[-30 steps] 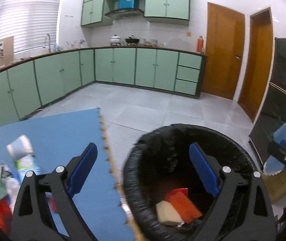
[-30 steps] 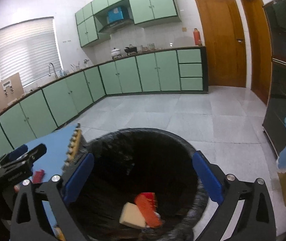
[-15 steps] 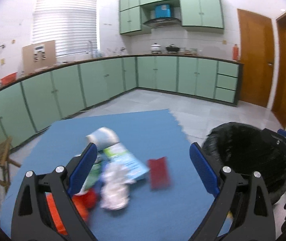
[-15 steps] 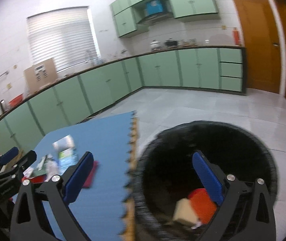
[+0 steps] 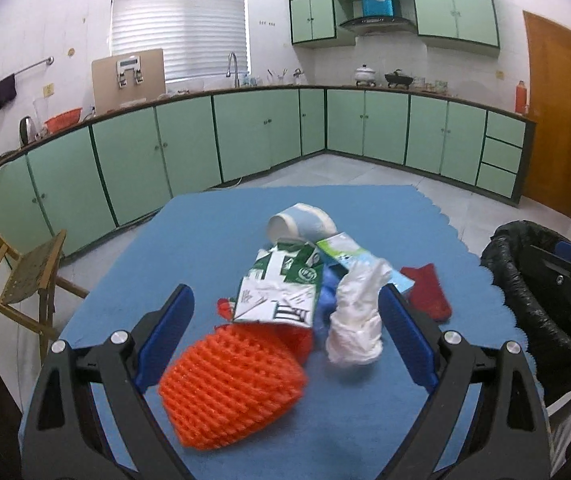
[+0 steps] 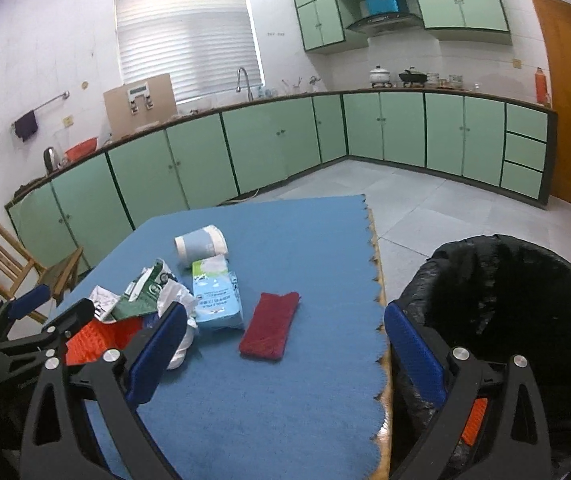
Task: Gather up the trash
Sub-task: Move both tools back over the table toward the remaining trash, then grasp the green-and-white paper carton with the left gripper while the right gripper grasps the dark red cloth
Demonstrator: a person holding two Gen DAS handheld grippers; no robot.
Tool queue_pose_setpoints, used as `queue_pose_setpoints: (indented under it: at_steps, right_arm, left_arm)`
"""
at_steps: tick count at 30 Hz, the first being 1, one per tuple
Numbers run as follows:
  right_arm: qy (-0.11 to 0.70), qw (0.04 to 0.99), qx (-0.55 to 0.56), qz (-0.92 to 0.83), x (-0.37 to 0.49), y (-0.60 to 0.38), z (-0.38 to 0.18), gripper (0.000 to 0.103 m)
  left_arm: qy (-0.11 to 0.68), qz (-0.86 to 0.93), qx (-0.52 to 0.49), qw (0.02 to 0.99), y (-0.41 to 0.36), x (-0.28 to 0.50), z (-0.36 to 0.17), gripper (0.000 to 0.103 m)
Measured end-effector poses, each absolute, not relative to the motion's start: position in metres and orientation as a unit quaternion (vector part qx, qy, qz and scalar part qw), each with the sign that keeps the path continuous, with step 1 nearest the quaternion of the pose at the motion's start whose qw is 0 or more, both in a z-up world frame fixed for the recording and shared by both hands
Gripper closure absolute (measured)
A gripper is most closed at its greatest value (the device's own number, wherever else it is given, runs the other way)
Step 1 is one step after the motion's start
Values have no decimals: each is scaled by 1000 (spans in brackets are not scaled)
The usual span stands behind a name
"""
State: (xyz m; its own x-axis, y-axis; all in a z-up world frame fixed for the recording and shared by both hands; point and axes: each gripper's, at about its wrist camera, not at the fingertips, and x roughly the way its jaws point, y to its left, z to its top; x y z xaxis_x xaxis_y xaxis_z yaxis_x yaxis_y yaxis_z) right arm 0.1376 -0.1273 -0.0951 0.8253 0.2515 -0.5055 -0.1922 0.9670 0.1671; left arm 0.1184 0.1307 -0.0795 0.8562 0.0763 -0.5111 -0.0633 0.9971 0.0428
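Several trash pieces are heaped on the blue tabletop point(image 5: 205, 240). The left gripper point(image 5: 285, 334), spread wide and empty, is poised over the orange foam net point(image 5: 231, 388). The right gripper point(image 6: 285, 360), likewise spread empty, is nearest the red cloth point(image 6: 270, 326). Lowering and closing is called for, then carrying to the bin point(image 6: 525, 300) at three o'clock, where perhaps some trash already lies.

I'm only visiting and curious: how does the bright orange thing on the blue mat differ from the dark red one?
The orange netted piece is bright, bumpy and domed; the dark red cloth is dull and lies flat. The orange piece is tucked partly under a green-and-white carton; the red cloth lies apart, nearer the black bin. Both rest on the blue mat.
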Motion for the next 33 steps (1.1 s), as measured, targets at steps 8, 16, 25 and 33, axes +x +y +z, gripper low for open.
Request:
queue_pose_setpoints:
  at_steps: [8,16,25,33]
  right_arm:
    - [284,951,55,112,156,-127,-106,6]
    - [300,945,55,115,173,-122,-121,6]
    - [338,933,38,117,196,-104,-146,12]
    - [388,912,30,133,214,-86,-169,27]
  left_arm:
    - [284,36,14,958,134,141,-99,13]
    - [299,39,5,953,140,155,-118,13]
    - [303,37,-11,952,149,160,-123,21]
    - [310,32,-16,950,151,163,-127,23]
